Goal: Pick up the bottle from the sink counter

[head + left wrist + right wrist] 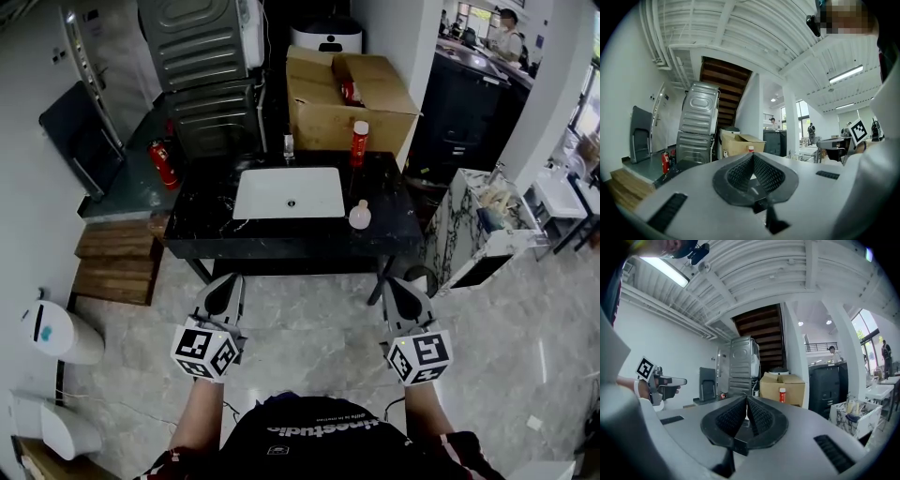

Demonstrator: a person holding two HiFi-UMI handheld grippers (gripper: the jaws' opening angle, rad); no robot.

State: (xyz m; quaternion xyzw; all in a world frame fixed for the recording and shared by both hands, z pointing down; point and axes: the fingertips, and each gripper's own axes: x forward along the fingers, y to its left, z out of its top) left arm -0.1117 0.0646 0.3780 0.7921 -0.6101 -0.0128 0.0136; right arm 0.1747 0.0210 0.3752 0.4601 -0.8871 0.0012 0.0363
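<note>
A black sink counter with a white basin stands ahead of me. A red bottle with a white cap is upright at its back right; it also shows as the red bottle past the left jaws and the red bottle past the right jaws. A small pale round bottle sits at the basin's right, and a tiny clear bottle behind the basin. My left gripper and right gripper hover level in front of the counter, both shut and holding nothing.
An open cardboard box stands behind the counter, with a grey metal machine and a red fire extinguisher to its left. Wooden steps lie at the counter's left, and a marble stand at its right. White bins stand by the left wall.
</note>
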